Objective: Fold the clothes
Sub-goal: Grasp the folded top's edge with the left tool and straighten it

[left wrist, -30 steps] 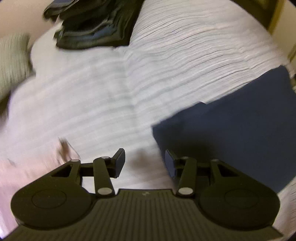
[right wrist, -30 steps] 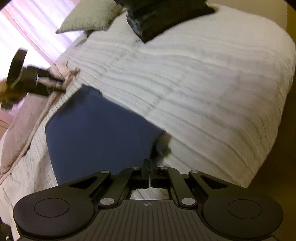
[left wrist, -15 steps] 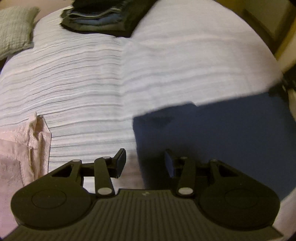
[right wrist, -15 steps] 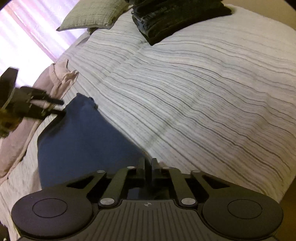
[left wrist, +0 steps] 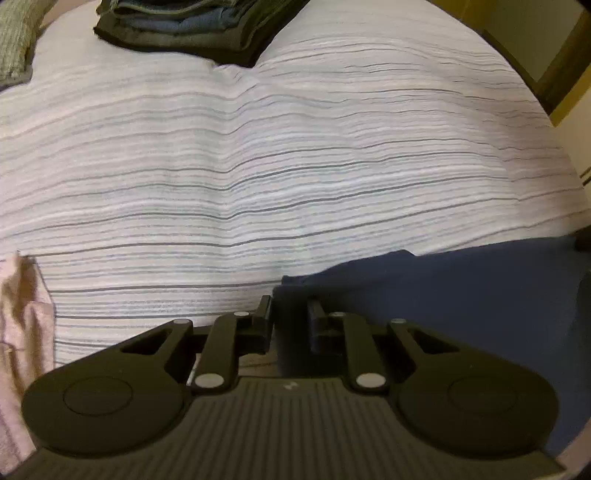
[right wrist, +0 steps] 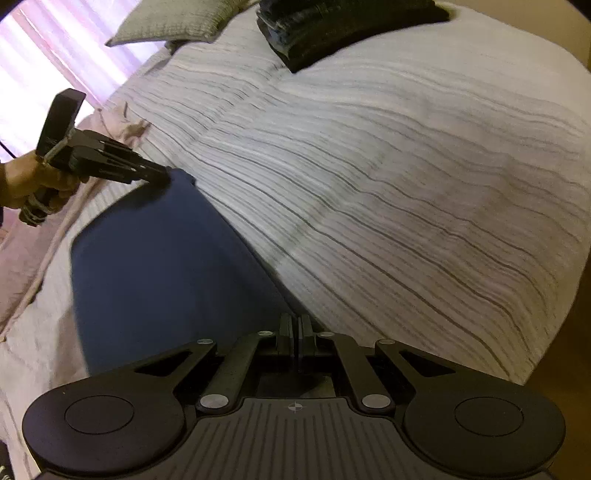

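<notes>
A navy garment (left wrist: pixel 443 302) lies flat on the striped bedcover (left wrist: pixel 258 166), stretched between both grippers. In the left wrist view my left gripper (left wrist: pixel 290 314) has its fingers drawn in on the garment's near corner, cloth filling the narrow gap. The right wrist view shows the garment (right wrist: pixel 155 266) running from my right gripper (right wrist: pixel 295 332), shut tight on its near edge, out to the left gripper (right wrist: pixel 162 173), which pinches the far corner and is held by a hand (right wrist: pixel 26 181).
A stack of folded dark clothes (left wrist: pixel 192 26) (right wrist: pixel 332 29) sits at the far end of the bed. A grey pillow (right wrist: pixel 173 22) lies beside it. A pink blanket (left wrist: pixel 22 332) (right wrist: pixel 22 266) runs along the bed's left side. The bed edge drops off at right.
The left gripper moved onto the garment's corner and its fingers drew in from wide open. The right gripper, still shut, pulled the garment out flatter and longer.
</notes>
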